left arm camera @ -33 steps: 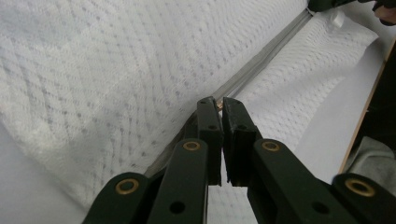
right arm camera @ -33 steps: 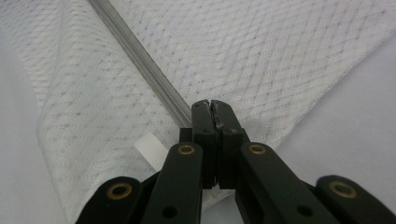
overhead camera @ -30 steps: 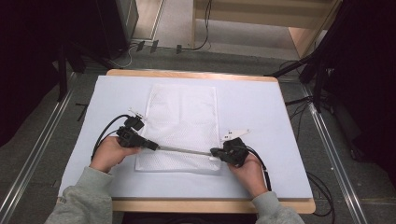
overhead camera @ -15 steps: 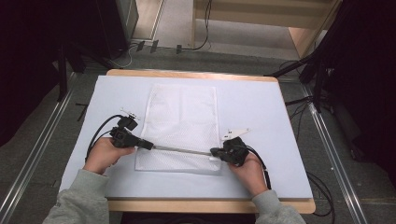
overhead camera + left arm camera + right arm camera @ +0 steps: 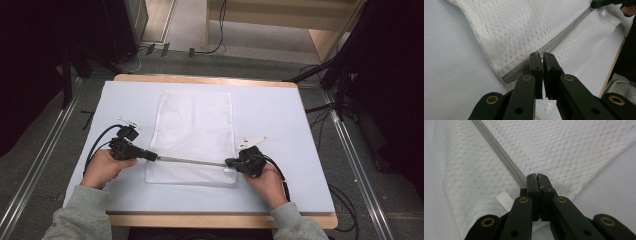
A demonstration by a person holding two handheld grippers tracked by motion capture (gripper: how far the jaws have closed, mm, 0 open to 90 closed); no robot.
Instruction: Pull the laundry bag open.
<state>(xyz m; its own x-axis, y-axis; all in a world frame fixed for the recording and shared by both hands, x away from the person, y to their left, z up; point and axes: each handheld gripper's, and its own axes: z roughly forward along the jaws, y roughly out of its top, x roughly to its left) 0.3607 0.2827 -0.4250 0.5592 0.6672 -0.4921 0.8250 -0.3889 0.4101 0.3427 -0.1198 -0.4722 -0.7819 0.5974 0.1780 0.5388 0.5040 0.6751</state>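
I see the white mesh bag [image 5: 194,137] flat on the pale table cover [image 5: 280,120], its grey zipper [image 5: 192,160] stretched between my grippers. My left gripper [image 5: 150,155] pinches the zipper's small pull at the bag's left edge. My right gripper [image 5: 231,162] is clamped on the zipper's far end. The right gripper view adds a white ribbed tag [image 5: 504,198] beside the jaws. Cables [image 5: 320,107] trail past the table's edge.

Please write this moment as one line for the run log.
left gripper: shut on zipper pull | right gripper: shut on zipper end | mesh bag: flat on table
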